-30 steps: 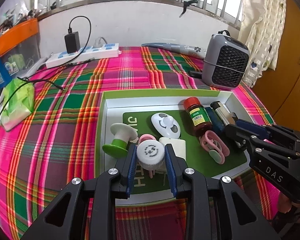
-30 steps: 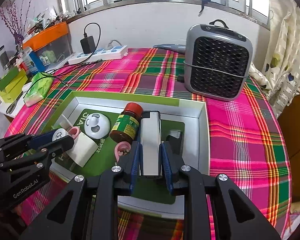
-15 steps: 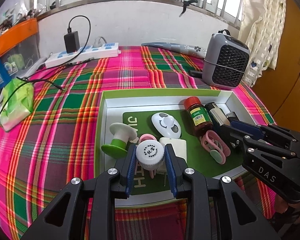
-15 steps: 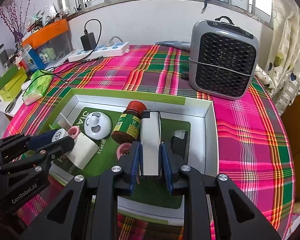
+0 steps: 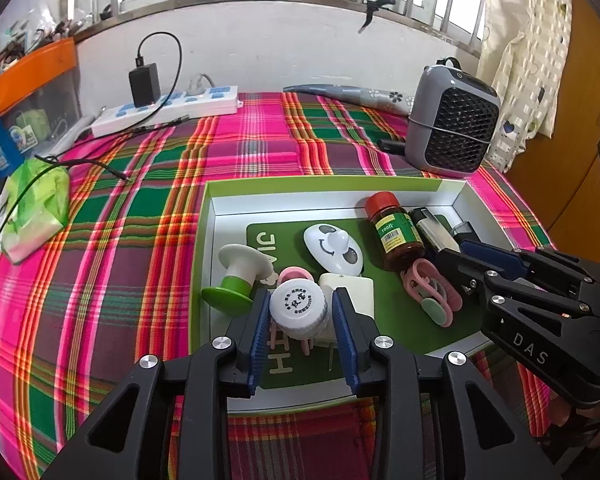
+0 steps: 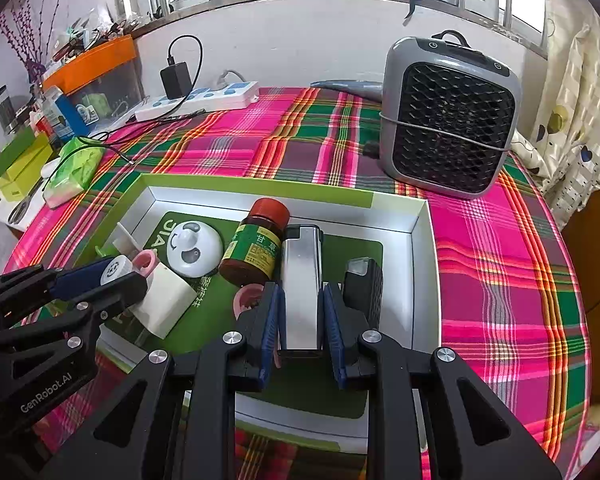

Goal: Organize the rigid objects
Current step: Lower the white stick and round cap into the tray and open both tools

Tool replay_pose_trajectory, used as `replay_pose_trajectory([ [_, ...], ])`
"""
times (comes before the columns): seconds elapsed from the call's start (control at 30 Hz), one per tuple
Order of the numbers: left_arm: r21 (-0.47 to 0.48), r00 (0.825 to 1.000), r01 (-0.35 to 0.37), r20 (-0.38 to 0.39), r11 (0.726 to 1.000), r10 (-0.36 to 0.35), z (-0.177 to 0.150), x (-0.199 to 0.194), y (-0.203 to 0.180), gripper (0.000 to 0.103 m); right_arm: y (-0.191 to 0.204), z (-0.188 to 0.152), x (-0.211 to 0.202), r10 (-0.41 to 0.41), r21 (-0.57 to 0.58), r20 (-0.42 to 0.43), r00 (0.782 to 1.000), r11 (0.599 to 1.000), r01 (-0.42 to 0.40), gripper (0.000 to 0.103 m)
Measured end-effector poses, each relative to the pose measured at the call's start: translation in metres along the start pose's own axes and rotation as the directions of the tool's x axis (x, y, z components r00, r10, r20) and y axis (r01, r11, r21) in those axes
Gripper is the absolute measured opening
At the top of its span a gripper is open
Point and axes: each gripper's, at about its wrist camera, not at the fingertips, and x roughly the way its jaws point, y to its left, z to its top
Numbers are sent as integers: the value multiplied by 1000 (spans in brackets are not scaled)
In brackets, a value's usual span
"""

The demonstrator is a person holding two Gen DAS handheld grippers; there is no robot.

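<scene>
While both tools are hanging over the green-rimmed box (image 5: 204, 240) on the plaid bench (image 5: 100, 240), the left hand-held gripper (image 5: 300, 316) has just been spreading its jaws, and the white bottle cap (image 5: 298, 308) is sitting between the pads with a sliver of gap on each side, at the box's near edge. The right hand-held gripper (image 6: 300, 316) is clamping the silver lighter (image 6: 302, 280), which is lying inside the box beside the brown bottle (image 6: 256, 244). A panda-faced gadget (image 6: 192, 248) is resting left of that bottle. Beyond the box's far right corner, a grey fan heater (image 6: 448, 120) is standing.
</scene>
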Motion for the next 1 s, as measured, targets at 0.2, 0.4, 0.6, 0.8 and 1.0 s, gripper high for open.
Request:
replay_pose_trajectory([
  [0.2,1,1000,3,-1,1000,-3,0,1,0,33,-1,0,0,3,5,4,1000,1000,-3,25],
  [0.4,2,1000,1,-2,1000,-1,0,0,0,35,-1,0,0,4,5,8,1000,1000,-4,25],
  [0.6,-4,1000,-4,-4,1000,4,-1,0,-1,37,-1,1,-2,10,10,15,1000,1000,-10,27],
  [0.8,-14,1000,-14,5,1000,14,-3,-7,-1,38,0,0,-7,8,13,27,1000,1000,-9,32],
  [1.0,-30,1000,-30,7,999,30,-7,-19,-1,38,2,-4,-15,6,19,37,999,1000,-6,32],
])
